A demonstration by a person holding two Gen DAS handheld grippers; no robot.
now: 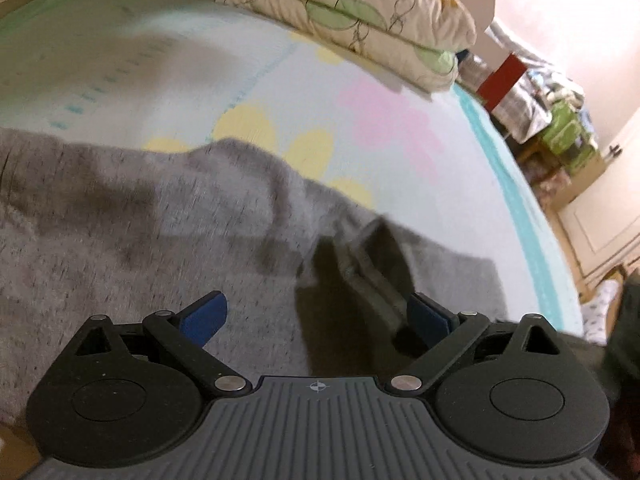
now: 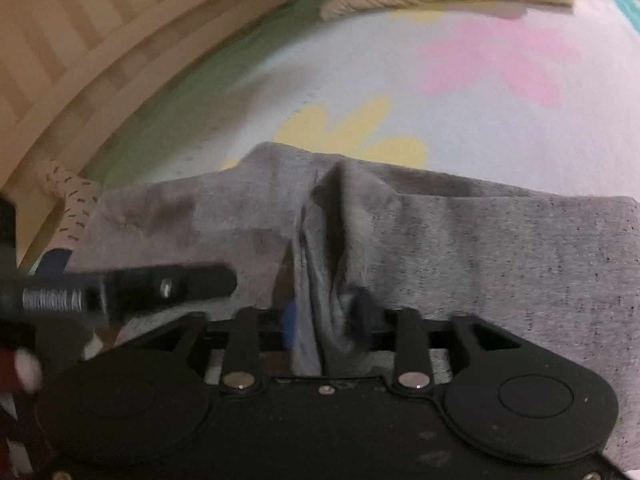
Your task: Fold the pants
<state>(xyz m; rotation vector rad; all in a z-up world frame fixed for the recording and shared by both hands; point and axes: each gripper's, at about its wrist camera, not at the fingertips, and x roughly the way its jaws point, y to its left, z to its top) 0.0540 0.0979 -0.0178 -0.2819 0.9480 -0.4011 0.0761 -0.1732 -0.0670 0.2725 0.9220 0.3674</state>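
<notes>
Grey pants (image 2: 480,248) lie on the bed sheet (image 1: 400,92), my right gripper (image 2: 326,320) pinching a bunched ridge, left gripper (image 1: 316,316) spread wide above them; thin bite, so cloth may slip mid-fold.

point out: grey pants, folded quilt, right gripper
grey pants (image 1: 120,240): left wrist view, on the flat cloth left of centre.
folded quilt (image 1: 360,12): left wrist view, on the top layer of the stack.
right gripper (image 2: 326,316): right wrist view, between the fingertips, where they pinch a bunch of the pants.
</notes>
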